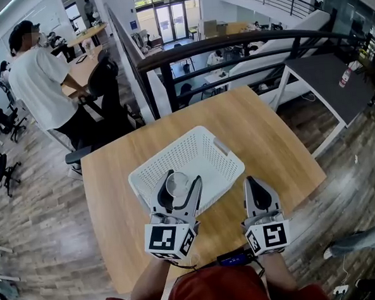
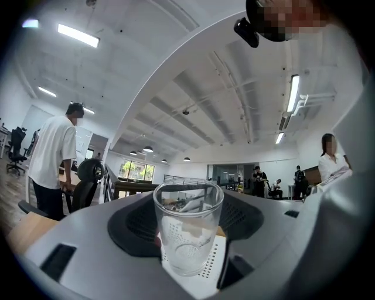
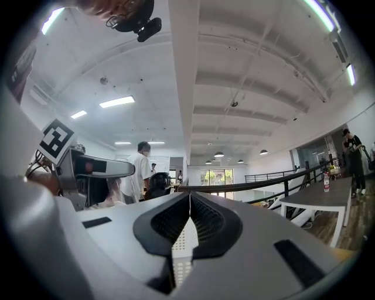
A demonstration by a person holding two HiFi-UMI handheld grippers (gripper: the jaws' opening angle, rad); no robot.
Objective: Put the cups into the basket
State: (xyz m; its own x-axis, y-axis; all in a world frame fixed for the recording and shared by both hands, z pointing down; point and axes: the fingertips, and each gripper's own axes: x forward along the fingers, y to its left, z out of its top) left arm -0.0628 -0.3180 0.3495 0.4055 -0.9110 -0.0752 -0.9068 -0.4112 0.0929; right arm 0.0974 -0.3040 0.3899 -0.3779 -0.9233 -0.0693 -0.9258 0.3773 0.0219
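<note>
Over basket (image 1: 193, 136) near rim | left tongs (image 1: 182, 183) spread wide, clamping clear cup (image 2: 187, 234) at mid-wall | right tongs (image 3: 186, 220) closed, empty | cup likely light, rigid, slick, breakable: squeeze gently.

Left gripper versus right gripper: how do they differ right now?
The left gripper has its jaws wide apart, clamped on a clear cup. The right gripper has its jaws together with nothing between them. In the head view the left gripper sits over the near edge of the basket, while the right gripper sits over the table beside it. Both point forward, side by side.
</note>
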